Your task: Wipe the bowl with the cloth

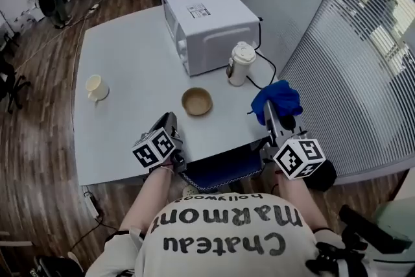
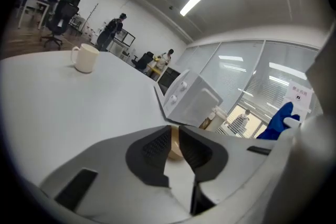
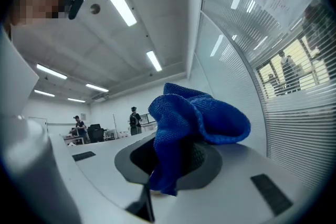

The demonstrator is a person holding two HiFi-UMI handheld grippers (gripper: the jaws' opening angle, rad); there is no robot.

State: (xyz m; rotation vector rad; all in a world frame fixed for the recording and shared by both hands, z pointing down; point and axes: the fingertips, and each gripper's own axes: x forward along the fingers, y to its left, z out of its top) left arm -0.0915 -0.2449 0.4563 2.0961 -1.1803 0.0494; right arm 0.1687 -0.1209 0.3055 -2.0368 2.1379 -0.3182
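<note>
A tan bowl (image 1: 196, 101) sits upright on the white table (image 1: 130, 55), near the front edge. My left gripper (image 1: 170, 120) hovers just left of and nearer than the bowl, clear of it. Its jaws stand a narrow gap apart with nothing between them. In the left gripper view (image 2: 175, 132) a strip of the bowl (image 2: 175, 147) shows through that gap. My right gripper (image 1: 270, 111) is off the table's right edge, shut on a bunched blue cloth (image 1: 277, 98). In the right gripper view the cloth (image 3: 199, 118) hangs over the jaws and hides the fingertips (image 3: 176, 157).
A white microwave (image 1: 204, 23) stands at the back of the table, with a lidded cup (image 1: 240, 63) and a black cable beside it. A cream mug (image 1: 96, 87) sits at the left. A dark chair seat (image 1: 220, 168) lies under the front edge. A glass wall with blinds (image 1: 363, 61) runs along the right.
</note>
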